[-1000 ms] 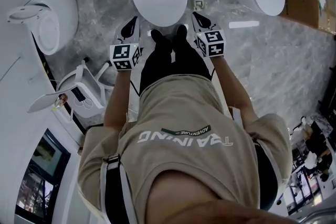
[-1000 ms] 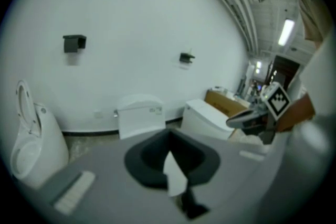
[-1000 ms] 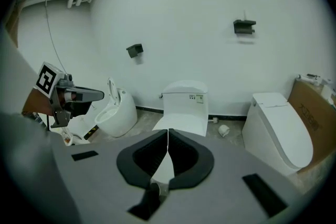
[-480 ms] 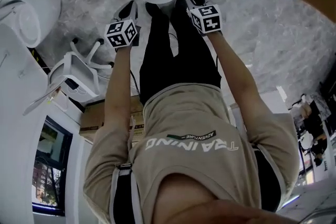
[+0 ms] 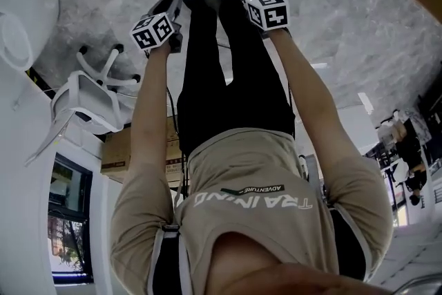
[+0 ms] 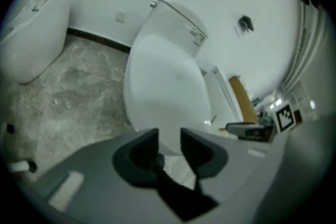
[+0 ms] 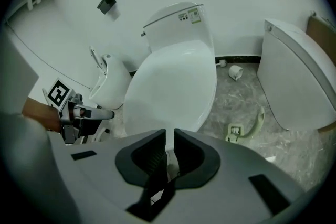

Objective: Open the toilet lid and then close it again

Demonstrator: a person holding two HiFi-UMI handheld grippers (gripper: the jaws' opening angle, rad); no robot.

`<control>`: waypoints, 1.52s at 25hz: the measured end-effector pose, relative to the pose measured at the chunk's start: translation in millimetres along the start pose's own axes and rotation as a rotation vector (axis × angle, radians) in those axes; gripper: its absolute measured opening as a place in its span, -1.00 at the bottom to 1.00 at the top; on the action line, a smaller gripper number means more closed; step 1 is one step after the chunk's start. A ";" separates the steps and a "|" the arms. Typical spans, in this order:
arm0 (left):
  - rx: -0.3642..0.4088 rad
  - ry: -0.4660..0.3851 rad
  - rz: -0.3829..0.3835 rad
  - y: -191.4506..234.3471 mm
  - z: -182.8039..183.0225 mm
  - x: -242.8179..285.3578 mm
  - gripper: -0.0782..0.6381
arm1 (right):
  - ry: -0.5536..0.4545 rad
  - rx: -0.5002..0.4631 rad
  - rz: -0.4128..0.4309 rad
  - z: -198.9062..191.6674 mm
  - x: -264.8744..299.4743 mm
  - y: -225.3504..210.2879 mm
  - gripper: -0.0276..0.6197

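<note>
Facing the lowered toilet lid (image 7: 170, 86) at the floor's wall edge: left hand-held gripper (image 6: 169, 145) jaws have just been opened, nothing held between; right hand-held gripper (image 7: 170, 147) jaws are set barely apart, empty.

My left arm (image 5: 147, 128) and right arm (image 5: 312, 114) reach out ahead of me, roughly parallel, and both grippers tip downward. My left gripper (image 6: 169, 136) has just been opening its jaws. They stand apart with nothing between them. My right gripper (image 7: 170, 136) keeps only a narrow slit between its jaws and grips nothing.
</note>
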State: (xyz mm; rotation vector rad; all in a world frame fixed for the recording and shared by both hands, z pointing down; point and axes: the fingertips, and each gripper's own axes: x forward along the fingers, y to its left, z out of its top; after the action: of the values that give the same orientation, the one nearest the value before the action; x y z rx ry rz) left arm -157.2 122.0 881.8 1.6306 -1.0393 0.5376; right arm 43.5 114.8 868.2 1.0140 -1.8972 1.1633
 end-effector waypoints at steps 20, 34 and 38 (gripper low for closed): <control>-0.182 -0.027 -0.066 38.0 -5.0 30.9 -0.52 | 0.043 0.035 0.009 -26.1 37.7 -13.1 -0.86; -0.232 -0.050 -0.096 34.7 -0.3 26.2 -0.43 | 0.050 0.113 0.037 -20.0 52.2 -11.2 -0.86; -0.222 -0.039 -0.095 34.6 0.0 27.6 -0.41 | 0.045 0.169 0.058 -20.8 50.3 -13.3 -0.86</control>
State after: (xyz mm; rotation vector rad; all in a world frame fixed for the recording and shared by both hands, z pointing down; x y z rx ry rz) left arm -172.0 110.7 922.0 1.4895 -1.0073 0.3164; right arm 34.9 116.7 923.5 1.0182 -1.8278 1.3879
